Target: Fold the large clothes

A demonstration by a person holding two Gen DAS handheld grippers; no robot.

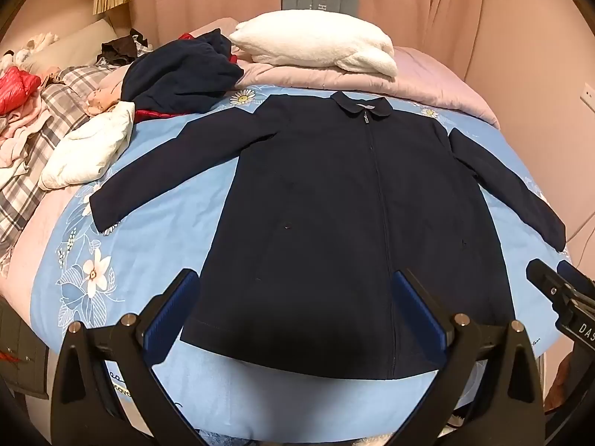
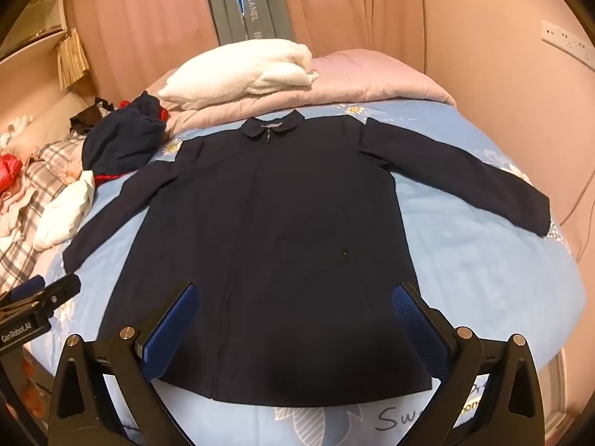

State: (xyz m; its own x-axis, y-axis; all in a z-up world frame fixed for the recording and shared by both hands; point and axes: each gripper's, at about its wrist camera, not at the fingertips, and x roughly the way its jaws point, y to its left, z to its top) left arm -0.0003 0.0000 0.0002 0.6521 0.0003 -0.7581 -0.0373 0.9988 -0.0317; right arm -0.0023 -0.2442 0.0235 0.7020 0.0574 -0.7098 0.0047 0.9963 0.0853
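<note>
Nearest to us, the left gripper (image 1: 297, 312) hangs above the hem with its blue pads spread wide and nothing between them; the right gripper (image 2: 297, 319) matches it, jaws wide apart, gripping nothing, poised over the lower edge as well. Just beyond them lies the navy jacket (image 1: 334, 204), flat and front-up on the blue floral sheet (image 1: 148, 223), zip closed, hem towards us, collar (image 2: 273, 126) at the far end; both sleeves are stretched out to the sides, the left sleeve (image 1: 167, 171) angling towards the clutter, the right sleeve (image 2: 465, 174) reaching for the bed's edge. So by my reading the spreading is done and no fold is made yet; sleeves, sides and the lengthwise fold all remain. Further out, a crumpled dark garment (image 1: 178, 74) and a white garment (image 1: 89, 145) wait at the left; at the back, a folded white fleece (image 1: 316, 44) sits on the pink quilt (image 1: 427, 78).
</note>
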